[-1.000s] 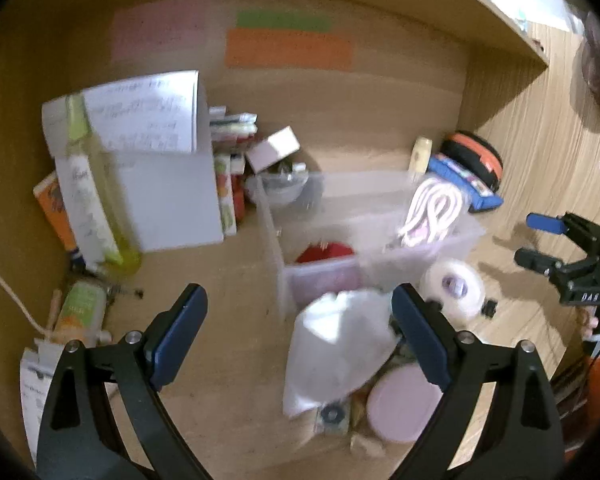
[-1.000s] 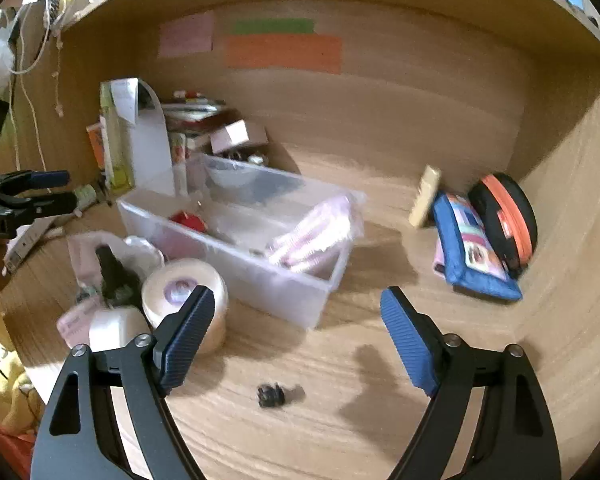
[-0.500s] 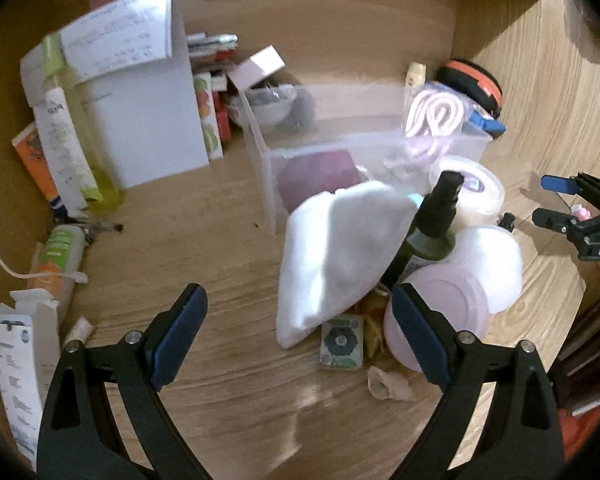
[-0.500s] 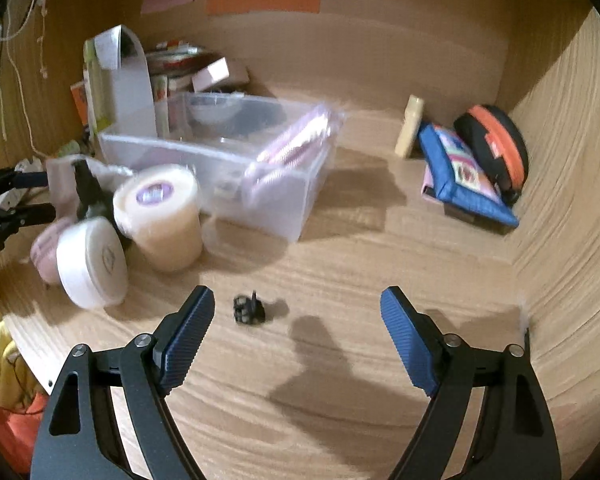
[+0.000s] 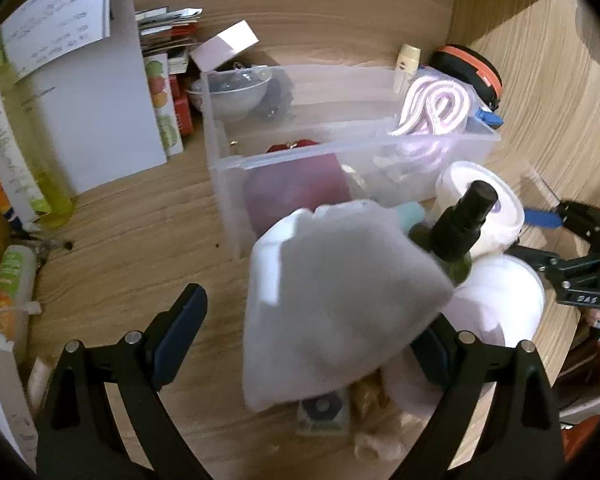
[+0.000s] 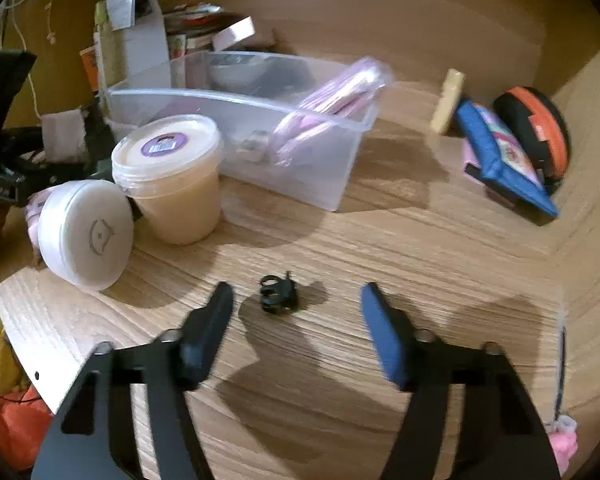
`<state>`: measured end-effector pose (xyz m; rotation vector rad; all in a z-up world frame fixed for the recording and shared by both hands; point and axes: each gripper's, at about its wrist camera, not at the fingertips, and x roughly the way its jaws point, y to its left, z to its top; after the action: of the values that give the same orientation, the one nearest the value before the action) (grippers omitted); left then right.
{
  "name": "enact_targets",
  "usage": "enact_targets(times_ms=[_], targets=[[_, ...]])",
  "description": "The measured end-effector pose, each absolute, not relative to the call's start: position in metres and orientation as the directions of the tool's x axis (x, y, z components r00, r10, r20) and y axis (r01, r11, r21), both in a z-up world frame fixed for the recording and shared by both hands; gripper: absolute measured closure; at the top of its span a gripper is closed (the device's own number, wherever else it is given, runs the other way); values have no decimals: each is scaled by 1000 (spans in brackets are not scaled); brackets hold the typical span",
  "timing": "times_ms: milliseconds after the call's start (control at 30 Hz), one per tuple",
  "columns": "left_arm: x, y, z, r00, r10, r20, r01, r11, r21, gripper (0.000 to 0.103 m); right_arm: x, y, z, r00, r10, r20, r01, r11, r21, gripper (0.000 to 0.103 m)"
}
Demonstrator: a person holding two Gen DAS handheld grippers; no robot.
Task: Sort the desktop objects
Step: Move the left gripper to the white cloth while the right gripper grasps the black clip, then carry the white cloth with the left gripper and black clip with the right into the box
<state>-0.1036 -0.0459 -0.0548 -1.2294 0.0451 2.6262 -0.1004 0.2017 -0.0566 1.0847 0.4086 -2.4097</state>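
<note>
My left gripper (image 5: 312, 340) is open, its jaws either side of a white cloth pouch (image 5: 332, 304) that lies on the desk. Its right finger is partly hidden behind the pouch. A dark spray bottle (image 5: 460, 228) and round tubs (image 5: 500, 304) sit just right of it. My right gripper (image 6: 296, 320) is open, low over the desk, with a small black hair clip (image 6: 278, 294) just ahead between the fingertips. A clear plastic bin (image 6: 240, 120) holds a pink-and-white roll (image 5: 436, 108), a bowl and a red item.
A cream tub (image 6: 172, 176) and a white lidded tub (image 6: 86, 232) stand left of the clip. A blue pouch (image 6: 504, 152), an orange-black case (image 6: 536, 128) and a small cream bottle (image 6: 448, 100) lie at the back right. Papers, boxes and bottles (image 5: 20, 152) crowd the left.
Both grippers have moved forward and lower. The pouch now sits between my left jaws, and the hair clip has come close in front of my right jaws.
</note>
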Motion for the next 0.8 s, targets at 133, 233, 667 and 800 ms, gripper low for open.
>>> enact_targets(times_ms=[133,233,667,800], targets=[[-113,-45,-59,-600,253,-759,-242,-962,-129,8,-104,198,-59,-564,-302,-769,535,-843,-60,82],[-116,-51,-62,-592,284,-755,-239,-956,-171,14,-103,196,-59,-562,-308,-767,543,-837,-62,86],[-107,-71,-52,-608,338,-718,-234,-941,-244,62,-101,207,-49,-588,-336,-736,524,-851,-29,86],[-104,-77,-46,-637,323,-699,-210,-946,-246,64,-99,213,-36,-625,-343,-701,510,-859,-34,86]])
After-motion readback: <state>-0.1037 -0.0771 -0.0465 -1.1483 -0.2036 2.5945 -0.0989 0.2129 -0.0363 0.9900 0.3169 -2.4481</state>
